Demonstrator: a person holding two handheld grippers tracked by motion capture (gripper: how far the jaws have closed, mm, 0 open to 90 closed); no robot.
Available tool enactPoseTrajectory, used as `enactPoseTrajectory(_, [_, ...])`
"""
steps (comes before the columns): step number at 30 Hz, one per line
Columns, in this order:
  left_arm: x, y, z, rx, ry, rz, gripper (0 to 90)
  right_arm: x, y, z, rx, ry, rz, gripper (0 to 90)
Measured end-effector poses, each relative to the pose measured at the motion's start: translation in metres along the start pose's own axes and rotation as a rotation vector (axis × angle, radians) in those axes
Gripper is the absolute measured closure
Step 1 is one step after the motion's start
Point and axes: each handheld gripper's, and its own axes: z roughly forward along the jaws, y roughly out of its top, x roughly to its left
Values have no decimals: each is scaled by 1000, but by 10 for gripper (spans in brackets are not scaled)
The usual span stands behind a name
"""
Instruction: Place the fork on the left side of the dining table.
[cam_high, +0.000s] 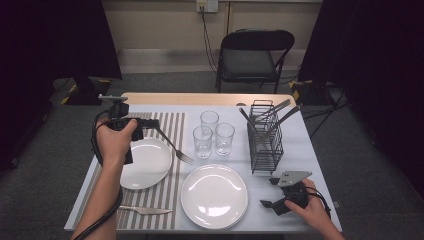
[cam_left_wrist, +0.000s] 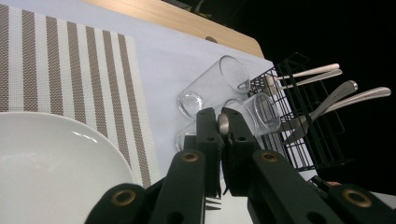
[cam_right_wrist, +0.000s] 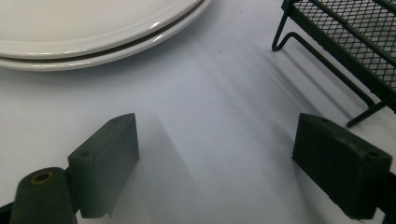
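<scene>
Fork (cam_high: 172, 145) in left gripper (cam_high: 152, 123), tines toward near-right.

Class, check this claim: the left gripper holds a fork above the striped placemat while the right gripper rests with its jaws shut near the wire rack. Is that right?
Not quite. The right gripper has its jaws wide open, as the right gripper view shows. The rest holds: the left gripper grips the fork above the striped placemat, near the wire rack.

White plates (cam_high: 150, 172), brown-and-white striped placemat (cam_high: 172, 125), black wire rack (cam_high: 265, 147) — clear glasses (cam_high: 210, 120), silver fork (cam_high: 175, 147).
</scene>
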Motion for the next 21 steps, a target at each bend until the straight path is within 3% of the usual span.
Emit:
enactPoseTrajectory(7, [3,2,5,-6,-11,-20,870,0,0,0,0,0,0,133])
enactPoseTrajectory(21, [12,8,8,-24,8,-30,869,0,0,0,1,0,0,133])
